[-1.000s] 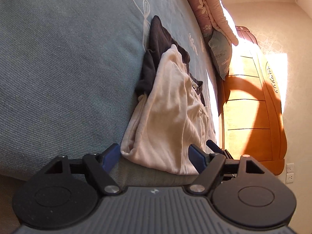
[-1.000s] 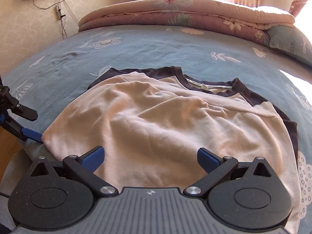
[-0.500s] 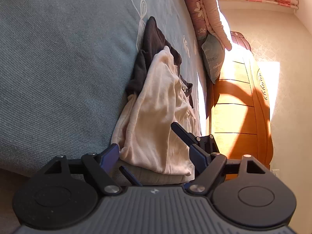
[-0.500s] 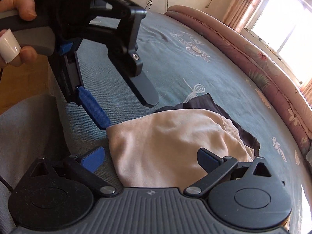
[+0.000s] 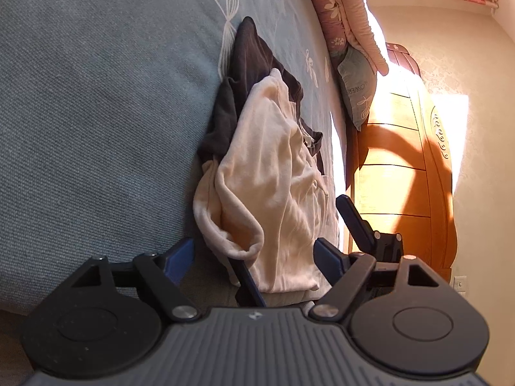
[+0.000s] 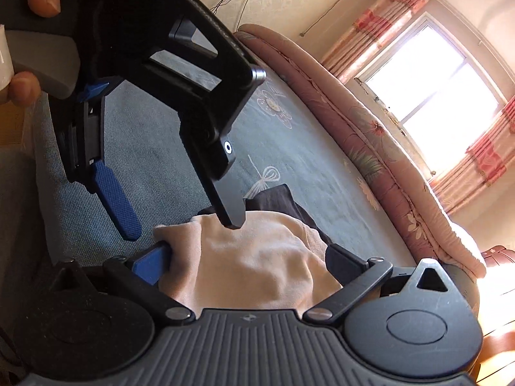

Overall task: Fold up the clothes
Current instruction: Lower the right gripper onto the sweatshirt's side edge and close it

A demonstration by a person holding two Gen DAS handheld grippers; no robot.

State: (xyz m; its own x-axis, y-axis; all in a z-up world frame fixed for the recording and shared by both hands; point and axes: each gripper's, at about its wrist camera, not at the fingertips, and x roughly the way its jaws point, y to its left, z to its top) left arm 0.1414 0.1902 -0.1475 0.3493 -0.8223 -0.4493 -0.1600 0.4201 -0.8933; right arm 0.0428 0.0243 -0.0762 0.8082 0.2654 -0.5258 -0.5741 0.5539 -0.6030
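Both my left tool (image 5: 254,254) and right tool (image 6: 248,260) stand open around the cream shirt's (image 5: 273,173) near hem on the bed (image 5: 96,96).

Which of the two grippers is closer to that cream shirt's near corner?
Right. The right gripper has the cream shirt corner between its open fingers, one pad against the fabric. The left gripper hovers just above that corner, open.

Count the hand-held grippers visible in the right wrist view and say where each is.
2. The right hand-held gripper sits at the bottom edge, its fingers astride the cream garment. The left hand-held gripper hangs at upper left, open, above the garment's corner.
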